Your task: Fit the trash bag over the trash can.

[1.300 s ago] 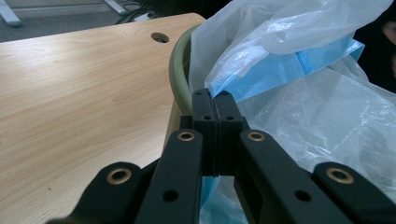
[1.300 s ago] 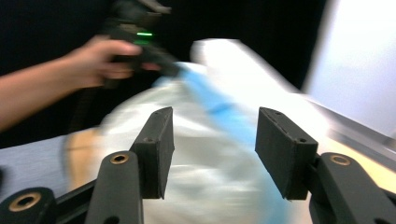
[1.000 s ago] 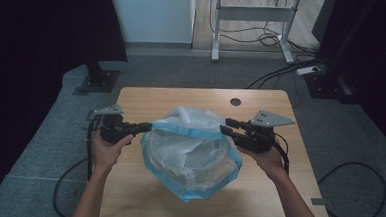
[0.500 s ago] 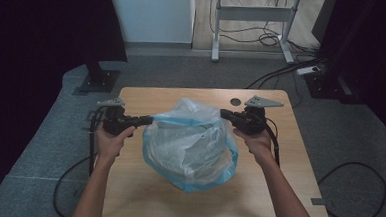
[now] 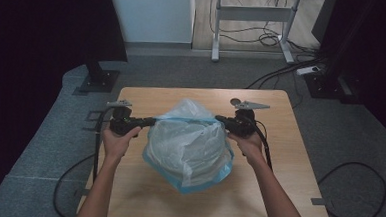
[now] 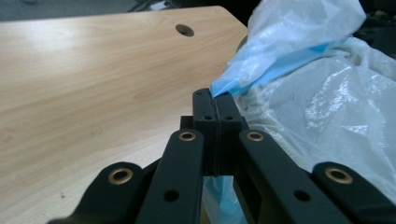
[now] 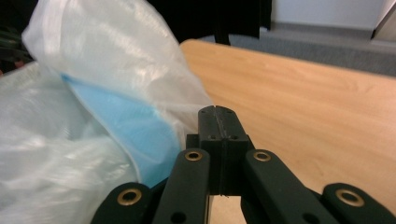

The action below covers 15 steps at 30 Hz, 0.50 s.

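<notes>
Resting on the wooden table, the plastic bag sits near the table's middle — translucent white film with a blue band along its edges. The left gripper stands at the bag's left side, its jaws closed flat on the blue rim; in the left gripper view, the left gripper pinches blue film that also hangs below the pads. The right gripper stands at the bag's right side. In the right gripper view, the right gripper has its jaws pressed together, with the bag's film running in beside them — whether film lies between the pads cannot be told there. Between both grippers the bag's upper rim stretches level. A round cable hole lies beyond the bag, toward the table's far edge.
</notes>
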{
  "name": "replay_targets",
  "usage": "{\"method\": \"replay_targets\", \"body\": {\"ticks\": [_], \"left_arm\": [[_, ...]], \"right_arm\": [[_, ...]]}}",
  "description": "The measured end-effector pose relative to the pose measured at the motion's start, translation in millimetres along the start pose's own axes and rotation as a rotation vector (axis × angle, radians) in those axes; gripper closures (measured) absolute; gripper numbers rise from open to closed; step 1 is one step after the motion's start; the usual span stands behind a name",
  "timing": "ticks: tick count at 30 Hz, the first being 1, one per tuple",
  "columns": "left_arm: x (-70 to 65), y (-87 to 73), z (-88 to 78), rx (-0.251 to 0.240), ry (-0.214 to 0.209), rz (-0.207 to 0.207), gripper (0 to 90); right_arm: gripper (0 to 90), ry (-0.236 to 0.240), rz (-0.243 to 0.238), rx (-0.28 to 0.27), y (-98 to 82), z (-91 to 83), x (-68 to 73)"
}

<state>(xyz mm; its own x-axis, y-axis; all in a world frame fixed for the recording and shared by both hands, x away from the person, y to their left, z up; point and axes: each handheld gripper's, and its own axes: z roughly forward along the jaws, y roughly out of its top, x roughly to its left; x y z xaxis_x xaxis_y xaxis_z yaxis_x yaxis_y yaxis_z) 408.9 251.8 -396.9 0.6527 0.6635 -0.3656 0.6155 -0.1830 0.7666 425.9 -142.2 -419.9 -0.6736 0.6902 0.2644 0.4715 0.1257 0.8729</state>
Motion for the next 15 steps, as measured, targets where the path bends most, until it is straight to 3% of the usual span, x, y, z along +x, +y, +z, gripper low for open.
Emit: {"method": "replay_targets", "body": {"ticks": [10, 15], "left_arm": [[2.2, -0.8, 11.4, 0.046, -0.01, -0.024, 90.0], [3.4, -1.1, 16.0, 0.081, 0.012, -0.037, 90.0]], "right_arm": [[89.2, 0.011, 0.028, 0.066, -9.0, 17.9, -2.2], [89.2, -0.012, 0.052, 0.095, -11.1, 21.7, -6.1]]}}
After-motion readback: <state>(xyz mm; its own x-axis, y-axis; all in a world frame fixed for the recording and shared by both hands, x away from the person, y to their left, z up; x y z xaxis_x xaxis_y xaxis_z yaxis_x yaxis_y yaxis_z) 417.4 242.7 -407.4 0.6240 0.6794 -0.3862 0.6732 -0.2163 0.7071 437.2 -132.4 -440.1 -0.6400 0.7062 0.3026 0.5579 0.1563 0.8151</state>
